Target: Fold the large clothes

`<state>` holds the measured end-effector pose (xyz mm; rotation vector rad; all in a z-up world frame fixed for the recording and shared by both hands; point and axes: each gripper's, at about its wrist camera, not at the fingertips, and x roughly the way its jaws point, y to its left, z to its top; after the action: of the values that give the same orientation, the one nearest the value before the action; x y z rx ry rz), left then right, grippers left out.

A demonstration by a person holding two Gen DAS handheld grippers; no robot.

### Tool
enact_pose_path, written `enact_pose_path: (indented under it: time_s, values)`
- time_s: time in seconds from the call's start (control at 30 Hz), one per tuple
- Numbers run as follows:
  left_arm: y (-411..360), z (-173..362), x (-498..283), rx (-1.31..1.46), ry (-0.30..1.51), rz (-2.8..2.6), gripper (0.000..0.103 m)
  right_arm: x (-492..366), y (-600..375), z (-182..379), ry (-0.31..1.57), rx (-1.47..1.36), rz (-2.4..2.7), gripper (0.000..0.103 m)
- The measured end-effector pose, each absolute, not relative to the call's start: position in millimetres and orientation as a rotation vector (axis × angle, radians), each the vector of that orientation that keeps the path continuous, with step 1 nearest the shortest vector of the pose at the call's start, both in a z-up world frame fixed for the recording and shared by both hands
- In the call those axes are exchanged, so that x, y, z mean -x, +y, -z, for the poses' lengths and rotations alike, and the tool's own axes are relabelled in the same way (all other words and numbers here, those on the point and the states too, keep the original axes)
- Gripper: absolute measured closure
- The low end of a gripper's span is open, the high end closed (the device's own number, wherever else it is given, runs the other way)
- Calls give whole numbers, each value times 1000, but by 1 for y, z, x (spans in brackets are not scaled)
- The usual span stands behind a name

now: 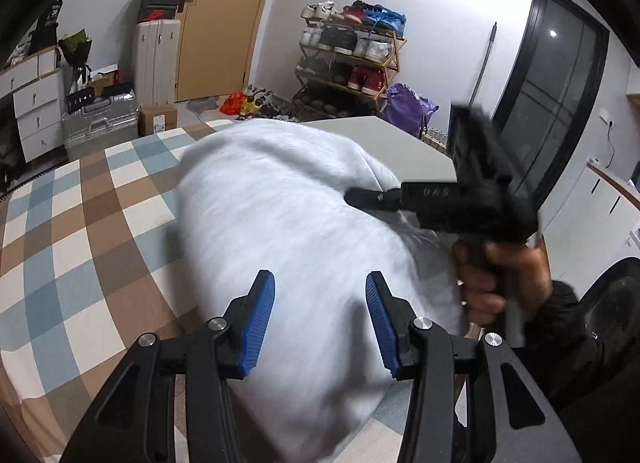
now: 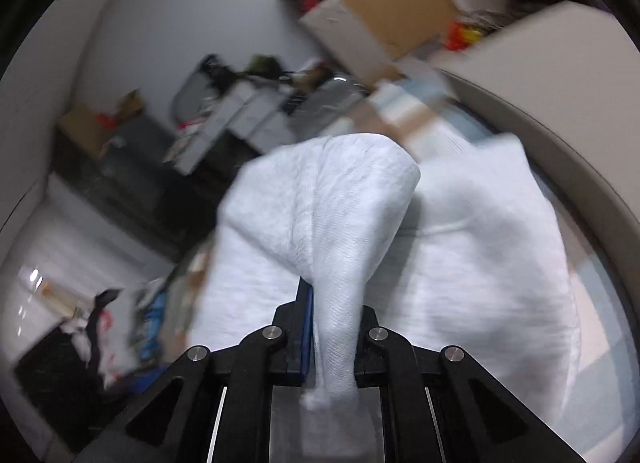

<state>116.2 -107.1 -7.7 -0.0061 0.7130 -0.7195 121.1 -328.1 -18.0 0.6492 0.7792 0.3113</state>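
Observation:
A large white garment (image 1: 280, 223) lies bunched on a bed with a brown, blue and white checked cover (image 1: 80, 223). My left gripper (image 1: 320, 303) hovers over the garment's near part; its blue pads (image 1: 260, 327) stand apart and press on nothing. My right gripper (image 2: 334, 303) is shut on a gathered fold of the white garment (image 2: 460, 243), which rises out of its jaws and drapes forward. In the left wrist view the right gripper (image 1: 352, 197) reaches in from the right, held by a person's hand (image 1: 492, 275), with its tip at the garment's far right side.
A grey flat surface (image 1: 400, 143) lies just beyond the garment. Behind it are a shoe rack (image 1: 352, 59), a purple bag (image 1: 408, 103), a silver suitcase (image 1: 100, 119), white drawers (image 1: 36, 111) and a wooden door (image 1: 224, 23). A dark glass door (image 1: 552, 75) is at right.

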Motion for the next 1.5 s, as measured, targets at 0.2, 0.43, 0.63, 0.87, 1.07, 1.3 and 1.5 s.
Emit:
enact_pose_path:
  time_s: [0.2, 0.43, 0.63, 0.87, 1.07, 1.3, 1.5]
  values:
    - [-91, 0, -124, 74, 704, 696, 62, -118, -330, 9, 742, -688, -371, 94]
    - [-76, 0, -131, 165, 709, 658, 62, -116, -268, -59, 666, -408, -458, 94]
    - [-97, 25, -156, 82, 753, 572, 62, -108, -310, -10, 798, -558, -277, 60]
    - [-105, 36, -163, 59, 746, 507, 55, -46, -363, -17, 729, -568, -158, 33]
    - [-102, 36, -161, 70, 747, 504, 55, -71, -358, 38, 930, -586, -150, 47]
    - [-95, 36, -159, 80, 755, 467, 55, -112, -310, 37, 999, -435, -235, 65]
    - [-64, 35, -149, 77, 741, 365, 55, -140, -273, 35, 1025, -379, -319, 65]
